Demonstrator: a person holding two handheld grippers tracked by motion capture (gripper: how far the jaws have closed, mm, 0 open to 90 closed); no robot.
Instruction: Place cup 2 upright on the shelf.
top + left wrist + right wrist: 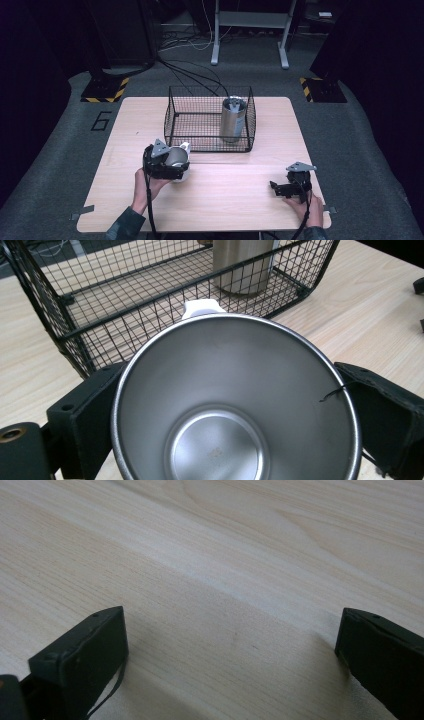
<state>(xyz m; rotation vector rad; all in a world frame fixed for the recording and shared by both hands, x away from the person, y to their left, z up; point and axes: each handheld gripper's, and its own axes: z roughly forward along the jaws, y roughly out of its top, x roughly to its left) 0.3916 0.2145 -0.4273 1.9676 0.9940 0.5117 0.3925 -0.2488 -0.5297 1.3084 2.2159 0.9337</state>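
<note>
A steel cup point(177, 161) with a white handle sits just in front of the wire basket point(172, 116), gripped by my left gripper point(167, 167). In the left gripper view the cup point(235, 405) opens toward the camera, empty, with a black jaw pressed on each side and the white handle point(202, 308) at its far rim. A taller steel tumbler point(233, 119) stands upright inside the basket's right end, and its lower part point(242, 267) shows behind the mesh. My right gripper point(280, 189) rests open low over the bare table point(225, 580) near the front right corner.
The light wooden table point(250, 200) carries the black wire basket point(60, 315) at its far middle. Beyond the table are cables, a metal stand's legs point(250, 35) and yellow-black striped bases point(105, 90) on grey carpet.
</note>
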